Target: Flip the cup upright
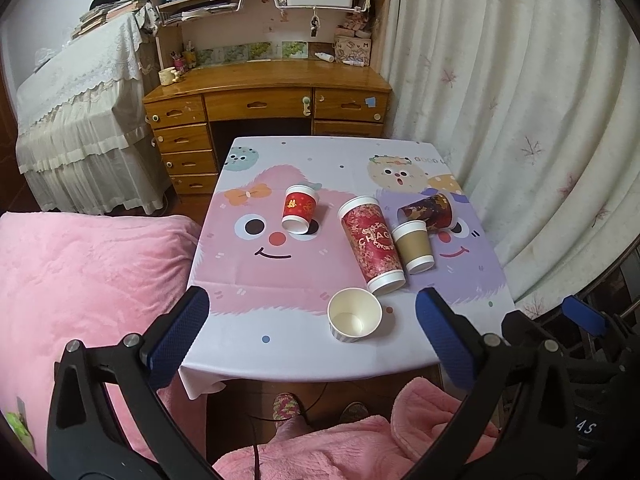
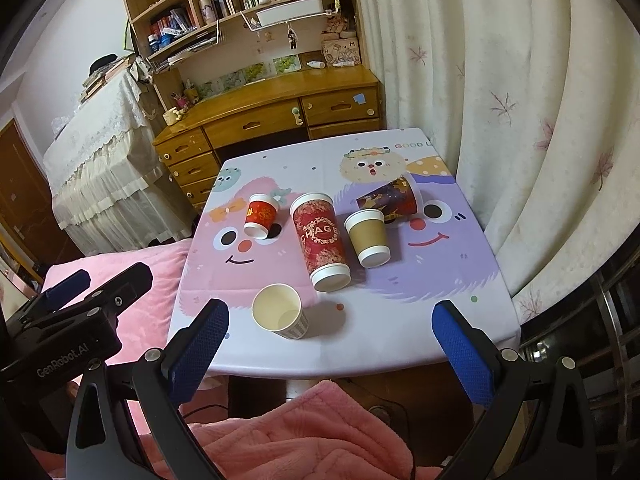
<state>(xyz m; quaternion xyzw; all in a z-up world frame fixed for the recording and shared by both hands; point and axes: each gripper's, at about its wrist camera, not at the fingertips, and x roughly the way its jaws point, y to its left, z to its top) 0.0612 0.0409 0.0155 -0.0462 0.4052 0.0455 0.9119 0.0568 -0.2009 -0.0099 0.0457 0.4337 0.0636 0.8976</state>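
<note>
The tall red CHAGEE paper cup (image 1: 372, 242) lies on its side near the middle of the tabletop (image 1: 288, 344), its long axis running from the far side toward us, the wide white-rimmed mouth pointing at us and slightly to our right, the narrow base away. We judge it the nearest toppled cup, though the small red cup (image 1: 300, 209), the brown-sleeved cup (image 1: 414, 246) touching its right flank and the dark patterned cup (image 1: 428, 209) behind that one also lie on their sides. An upright white cup (image 1: 354, 315) stands just in front of the mouth, between it and the near edge. Our left hand-held gripper (image 1: 312, 336) and right hand-held gripper (image 2: 330, 344) both hover off the near edge with jaws spread wide, holding nothing. In the right wrist view the red cup (image 2: 320, 236) sits almost straight ahead, so we judge the right hand better placed. Open cloth lies to the cup's left; on its right the brown cup (image 2: 368, 238) crowds it, and the upright cup (image 2: 280, 312) narrows the approach from the front. We would likely come from above, fingers across the body.
</note>
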